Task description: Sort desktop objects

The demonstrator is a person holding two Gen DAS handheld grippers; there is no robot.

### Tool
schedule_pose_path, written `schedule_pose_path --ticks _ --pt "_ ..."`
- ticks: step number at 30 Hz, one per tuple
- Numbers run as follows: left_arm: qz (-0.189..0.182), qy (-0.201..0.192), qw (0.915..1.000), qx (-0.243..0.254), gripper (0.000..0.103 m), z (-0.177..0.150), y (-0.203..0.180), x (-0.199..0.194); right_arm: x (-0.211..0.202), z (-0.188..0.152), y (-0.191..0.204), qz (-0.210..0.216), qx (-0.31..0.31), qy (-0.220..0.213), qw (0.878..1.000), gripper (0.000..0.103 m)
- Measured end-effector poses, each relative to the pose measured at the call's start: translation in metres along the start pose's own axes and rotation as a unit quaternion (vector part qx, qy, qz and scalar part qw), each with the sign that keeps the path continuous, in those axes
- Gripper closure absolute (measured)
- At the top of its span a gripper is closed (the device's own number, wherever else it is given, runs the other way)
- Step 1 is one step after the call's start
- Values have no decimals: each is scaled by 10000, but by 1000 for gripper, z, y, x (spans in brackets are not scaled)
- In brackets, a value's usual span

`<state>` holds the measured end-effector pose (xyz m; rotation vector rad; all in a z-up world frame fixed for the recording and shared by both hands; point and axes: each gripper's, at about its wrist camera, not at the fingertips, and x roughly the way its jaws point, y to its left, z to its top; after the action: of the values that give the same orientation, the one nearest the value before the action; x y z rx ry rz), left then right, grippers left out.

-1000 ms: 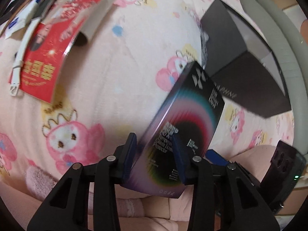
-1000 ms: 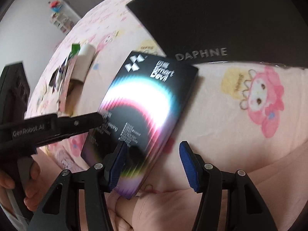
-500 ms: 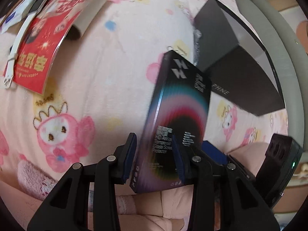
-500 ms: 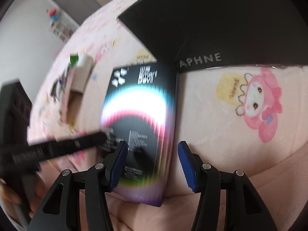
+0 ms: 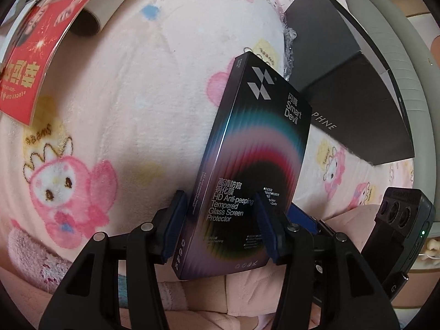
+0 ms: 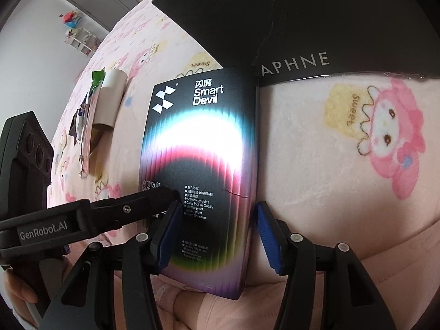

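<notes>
A flat black Smart Devil screen protector box (image 5: 247, 165) with a rainbow arc stands tilted on its edge over the pink blanket. My left gripper (image 5: 220, 224) is shut on its lower part, one pad on each face. In the right wrist view the box (image 6: 203, 148) lies between the blue pads of my right gripper (image 6: 217, 236), which is open around its lower end with a gap on the right side. The left gripper's finger (image 6: 132, 206) crosses the box's left edge there.
A large black DAPHNE box (image 5: 354, 104) lies just behind the small box, its edge touching it in the right wrist view (image 6: 302, 24). A red booklet (image 5: 35, 55) and a cardboard tube (image 5: 110, 2) lie far left. A grey sofa arm (image 5: 398, 55) borders the right.
The box has swung upright and turned its top toward the DAPHNE box. My right gripper has come closer, its pads now either side of the box's lower end.
</notes>
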<state>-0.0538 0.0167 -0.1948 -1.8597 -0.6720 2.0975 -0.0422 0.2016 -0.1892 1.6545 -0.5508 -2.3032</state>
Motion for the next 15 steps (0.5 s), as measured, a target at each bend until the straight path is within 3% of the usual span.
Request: schedule_pose_path --ticks 6,15 --pt "-117 11 9998 148 48 -6 -6 1 -11 -4 5 -24 -142 -166 9998 56" --pt "108 5 9997 208 49 -3 -15 20 -4 0 2 -118 -130 -47 9998 57"
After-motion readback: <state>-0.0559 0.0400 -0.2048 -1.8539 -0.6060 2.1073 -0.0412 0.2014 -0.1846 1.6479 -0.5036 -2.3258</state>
